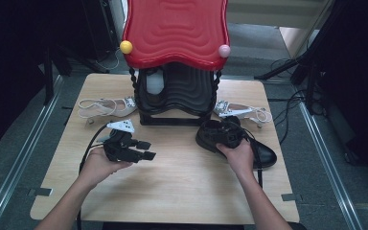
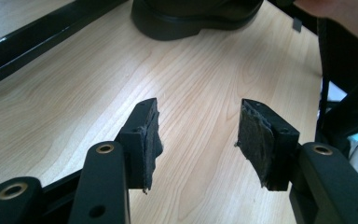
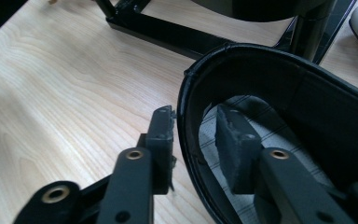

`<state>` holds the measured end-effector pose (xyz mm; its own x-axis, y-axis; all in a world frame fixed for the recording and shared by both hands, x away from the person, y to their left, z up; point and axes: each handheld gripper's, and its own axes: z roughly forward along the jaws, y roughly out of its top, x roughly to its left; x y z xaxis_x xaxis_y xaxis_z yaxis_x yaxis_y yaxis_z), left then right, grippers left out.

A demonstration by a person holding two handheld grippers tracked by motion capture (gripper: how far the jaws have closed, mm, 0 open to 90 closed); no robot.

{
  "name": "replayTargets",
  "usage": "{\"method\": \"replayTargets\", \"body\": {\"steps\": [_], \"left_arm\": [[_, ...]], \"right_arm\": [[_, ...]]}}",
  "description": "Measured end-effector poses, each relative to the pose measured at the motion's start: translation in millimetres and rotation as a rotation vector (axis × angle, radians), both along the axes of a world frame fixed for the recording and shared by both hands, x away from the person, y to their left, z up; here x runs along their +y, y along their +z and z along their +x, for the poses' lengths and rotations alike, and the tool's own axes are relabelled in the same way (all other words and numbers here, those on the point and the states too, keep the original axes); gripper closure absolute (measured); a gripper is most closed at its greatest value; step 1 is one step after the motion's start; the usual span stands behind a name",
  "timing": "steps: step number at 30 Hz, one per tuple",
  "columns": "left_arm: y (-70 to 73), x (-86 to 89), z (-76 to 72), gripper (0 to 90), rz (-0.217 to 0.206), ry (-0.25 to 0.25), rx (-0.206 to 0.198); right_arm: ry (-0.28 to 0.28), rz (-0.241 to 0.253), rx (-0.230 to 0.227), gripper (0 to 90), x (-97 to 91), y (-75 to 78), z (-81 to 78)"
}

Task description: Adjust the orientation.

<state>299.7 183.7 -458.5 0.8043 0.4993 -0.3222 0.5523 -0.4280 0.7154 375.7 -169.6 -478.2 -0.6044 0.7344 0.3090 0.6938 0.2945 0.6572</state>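
Pale wooden desk, dark studio floor around it: a black leather shoe is seen lying at the right side, its collar straddled by the right claw, one jaw inside, one outside; whether the pads press yet cannot be told. The left claw is held released and empty over bare wood. Placement appears not yet done: a red-roofed black rack holds a white object, while white heeled sandals are left beside it.
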Motion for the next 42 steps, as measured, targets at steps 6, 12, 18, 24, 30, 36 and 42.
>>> {"method": "replayTargets", "body": {"steps": [6, 12, 18, 24, 30, 36, 42], "left_arm": [[-0.4, 4.0, 2.6, 48.5, -0.036, 0.012, 0.013], [-2.0, 8.4, 5.5, 48.9, -0.049, 0.026, 0.021], [-2.3, 10.0, 7.2, 48.9, -0.056, 0.035, 0.025], [-2.9, 8.8, 7.5, 48.9, -0.057, 0.036, 0.028], [-3.3, 9.1, 8.6, 48.9, -0.056, 0.037, 0.030], [-3.7, 11.2, 9.7, 48.9, -0.060, 0.044, 0.036], [-3.4, 12.5, 10.1, 48.9, -0.056, 0.059, 0.032]], "right_arm": [[-0.004, -0.026, 0.041, 73.9, 15.2, -9.2, 1.7], [-0.028, -0.063, 0.028, 83.5, 19.5, -12.9, 2.2], [-0.023, -0.084, 0.012, 86.0, 18.9, -6.9, -1.5], [0.026, -0.060, -0.008, 86.3, 23.1, 5.7, -11.7], [0.101, -0.054, -0.013, 86.4, 38.4, 16.0, -24.8], [0.169, -0.023, -0.016, 86.4, 54.5, 25.4, -35.4], [0.232, -0.015, -0.013, 86.4, 72.4, 29.3, -46.8]]}}
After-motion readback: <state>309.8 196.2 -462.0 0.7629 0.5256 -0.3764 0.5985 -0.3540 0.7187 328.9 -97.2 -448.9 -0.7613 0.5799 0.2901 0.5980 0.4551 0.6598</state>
